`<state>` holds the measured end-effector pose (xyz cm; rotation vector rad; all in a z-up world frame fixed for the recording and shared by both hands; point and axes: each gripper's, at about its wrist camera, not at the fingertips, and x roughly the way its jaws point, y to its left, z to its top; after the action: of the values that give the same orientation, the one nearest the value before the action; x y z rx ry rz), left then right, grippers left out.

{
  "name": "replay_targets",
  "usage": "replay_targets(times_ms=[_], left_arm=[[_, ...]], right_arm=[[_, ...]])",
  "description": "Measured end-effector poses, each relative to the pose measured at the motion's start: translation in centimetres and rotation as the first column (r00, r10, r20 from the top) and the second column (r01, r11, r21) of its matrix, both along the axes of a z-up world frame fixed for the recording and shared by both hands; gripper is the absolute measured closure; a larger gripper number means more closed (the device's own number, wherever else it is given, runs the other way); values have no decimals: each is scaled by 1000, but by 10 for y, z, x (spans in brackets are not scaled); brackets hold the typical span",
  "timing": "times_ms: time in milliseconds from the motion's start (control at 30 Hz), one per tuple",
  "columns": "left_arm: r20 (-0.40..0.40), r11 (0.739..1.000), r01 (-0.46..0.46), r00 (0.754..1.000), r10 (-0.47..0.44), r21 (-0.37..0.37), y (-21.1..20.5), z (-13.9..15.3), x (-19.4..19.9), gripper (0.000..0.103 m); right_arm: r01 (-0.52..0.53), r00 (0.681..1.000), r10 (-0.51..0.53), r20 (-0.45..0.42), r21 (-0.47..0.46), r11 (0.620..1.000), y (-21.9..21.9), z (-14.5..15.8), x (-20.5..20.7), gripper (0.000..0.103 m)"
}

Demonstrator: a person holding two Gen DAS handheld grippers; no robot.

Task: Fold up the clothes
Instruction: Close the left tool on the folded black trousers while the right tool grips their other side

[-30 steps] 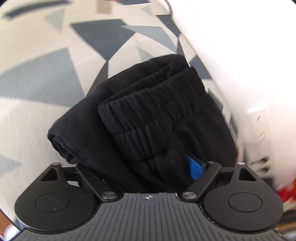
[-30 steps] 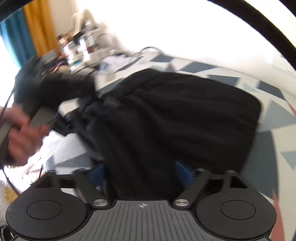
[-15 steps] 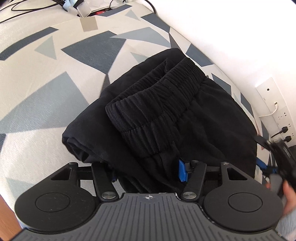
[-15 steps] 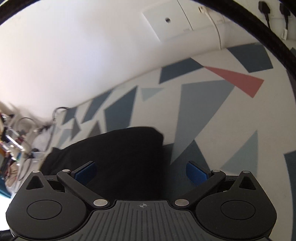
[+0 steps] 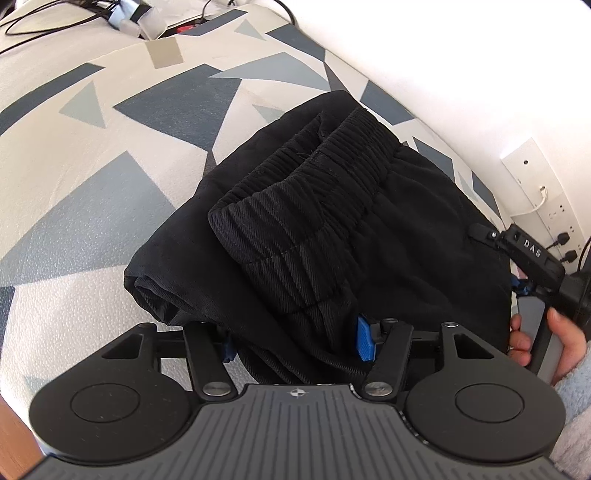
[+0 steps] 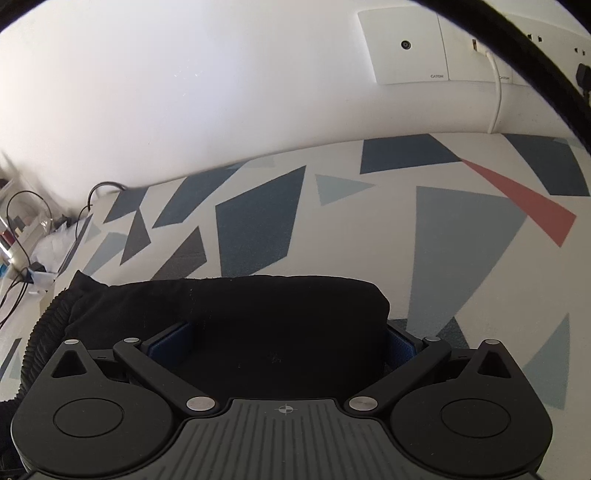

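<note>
Black shorts (image 5: 332, 236) with a ribbed elastic waistband (image 5: 306, 192) lie folded in a bundle on a surface patterned with triangles (image 5: 110, 147). My left gripper (image 5: 295, 341) is shut on the near edge of the shorts, blue pads pressed into the cloth. My right gripper (image 6: 284, 341) is open wide, its jaws on either side of the far end of the shorts (image 6: 236, 310), the cloth lying between them. The right gripper's body also shows in the left wrist view (image 5: 532, 266), held in a hand at the right edge of the shorts.
A white wall (image 6: 221, 92) with socket plates (image 6: 406, 48) and a white cable (image 6: 496, 96) runs along the back of the surface. Cables and small items (image 5: 122, 18) lie at the far left end. A wooden edge (image 5: 14, 443) shows at the bottom left.
My right gripper let go of the shorts, opened and swung round to their far end. My left gripper's jaws closed in on the near edge. The shorts settled flat on the surface.
</note>
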<state>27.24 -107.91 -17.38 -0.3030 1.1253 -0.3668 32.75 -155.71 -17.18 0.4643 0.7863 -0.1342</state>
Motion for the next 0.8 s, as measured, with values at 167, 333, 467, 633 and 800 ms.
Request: replay_targets(times_ms=[167, 333, 467, 633, 800], left_arm=[[1, 999, 27, 1000, -27, 22, -3, 0, 2, 42], [-26, 999, 39, 999, -38, 26, 1, 1, 5, 44], [-59, 999, 27, 998, -25, 27, 13, 3, 6, 45], [-57, 999, 32, 998, -30, 26, 24, 2, 3, 45], [-40, 997, 53, 998, -51, 50, 21, 2, 2, 44]], right_arm=[[-55, 998, 53, -40, -42, 998, 11, 1, 6, 13], [-73, 997, 71, -24, -55, 996, 24, 11, -7, 51], [-80, 997, 80, -13, -10, 997, 26, 16, -24, 58], [-58, 997, 57, -49, -19, 998, 26, 8, -40, 10], [-44, 996, 43, -74, -21, 999, 26, 4, -42, 4]])
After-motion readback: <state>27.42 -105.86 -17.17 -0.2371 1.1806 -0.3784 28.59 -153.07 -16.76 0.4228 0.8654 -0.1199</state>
